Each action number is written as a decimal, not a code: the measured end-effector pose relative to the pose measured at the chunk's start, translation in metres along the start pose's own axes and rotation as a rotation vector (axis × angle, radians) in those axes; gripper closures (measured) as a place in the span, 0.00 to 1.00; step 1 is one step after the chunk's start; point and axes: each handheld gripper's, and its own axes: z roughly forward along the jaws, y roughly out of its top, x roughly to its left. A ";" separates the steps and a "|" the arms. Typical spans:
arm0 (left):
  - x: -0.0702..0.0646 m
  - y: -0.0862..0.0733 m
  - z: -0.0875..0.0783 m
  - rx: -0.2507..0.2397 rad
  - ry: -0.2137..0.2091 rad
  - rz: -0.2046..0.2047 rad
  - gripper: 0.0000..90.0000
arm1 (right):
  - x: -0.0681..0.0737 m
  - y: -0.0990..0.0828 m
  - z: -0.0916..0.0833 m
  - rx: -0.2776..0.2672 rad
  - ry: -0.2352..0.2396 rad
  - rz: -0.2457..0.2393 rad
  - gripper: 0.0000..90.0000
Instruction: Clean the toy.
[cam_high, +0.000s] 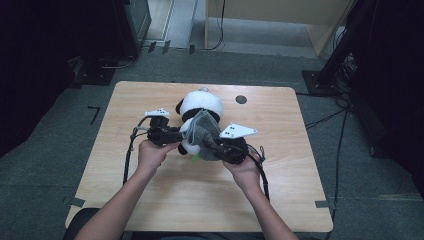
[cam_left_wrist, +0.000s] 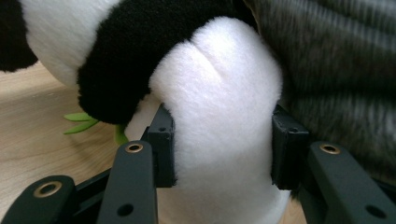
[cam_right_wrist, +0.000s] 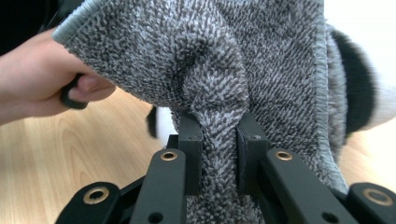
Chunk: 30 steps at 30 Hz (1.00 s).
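A white limb of the panda plush toy (cam_left_wrist: 219, 116) is being clamped between the jaws of the left gripper (cam_left_wrist: 223, 144), with the toy's black part lying just beyond them. A fold of the grey towel (cam_right_wrist: 219, 93) is being pinched tight between the jaws of the right gripper (cam_right_wrist: 219, 158), draped over the toy, above the wooden counter (cam_high: 280, 185).

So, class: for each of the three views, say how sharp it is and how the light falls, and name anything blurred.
High view: table evenly lit, surroundings dark, panda and cloth small and soft. Left gripper view: white plush between the pads glares bright; striped cloth at right is blurred. Right gripper view: grey cloth weave crisp at the jaws, panda at right overexposed and blurred.
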 end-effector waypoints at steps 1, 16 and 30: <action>0.001 0.000 -0.001 0.001 0.000 -0.004 0.60 | 0.002 -0.001 0.002 0.004 0.011 -0.003 0.86; 0.010 0.005 -0.012 -0.051 -0.041 -0.071 0.61 | 0.018 -0.032 0.040 0.148 0.071 -0.098 0.86; 0.010 0.012 -0.021 -0.034 -0.113 -0.070 0.61 | -0.017 -0.053 0.044 0.195 -0.038 -0.046 0.86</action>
